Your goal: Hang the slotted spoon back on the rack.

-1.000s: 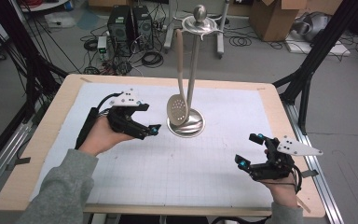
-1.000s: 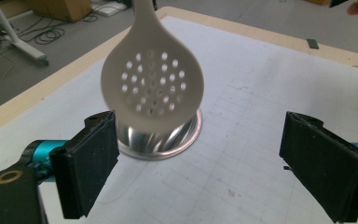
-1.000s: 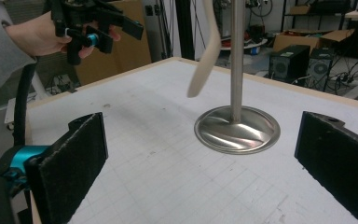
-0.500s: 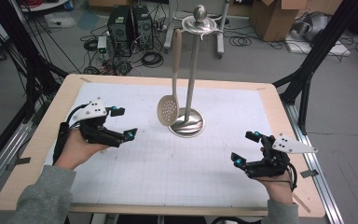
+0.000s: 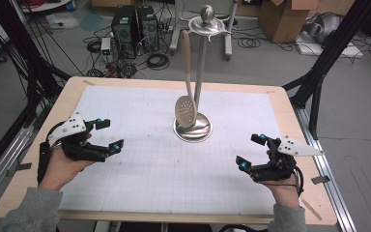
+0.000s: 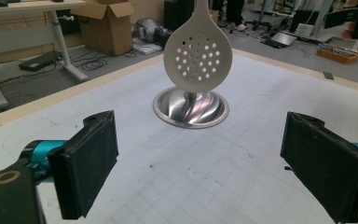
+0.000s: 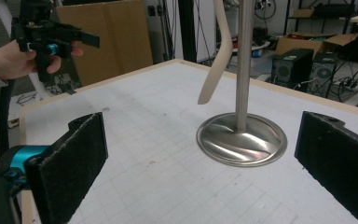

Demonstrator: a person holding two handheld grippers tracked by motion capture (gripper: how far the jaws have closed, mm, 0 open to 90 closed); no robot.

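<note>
With the skimmer (image 5: 188, 108) hanging on the stand (image 5: 193, 129), both grippers — left (image 5: 104, 136), right (image 5: 251, 152) — sit spread and empty; the operator should withdraw clear of the swinging bowl.

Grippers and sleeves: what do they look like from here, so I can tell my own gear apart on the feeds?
Both the left gripper and the right gripper are black, with teal-blue fittings near the jaws and a pale grey three-cornered plate on top. The jaw pads are flat, black and rough-textured. A black cable trails from each. The person wears grey sleeves.
</note>
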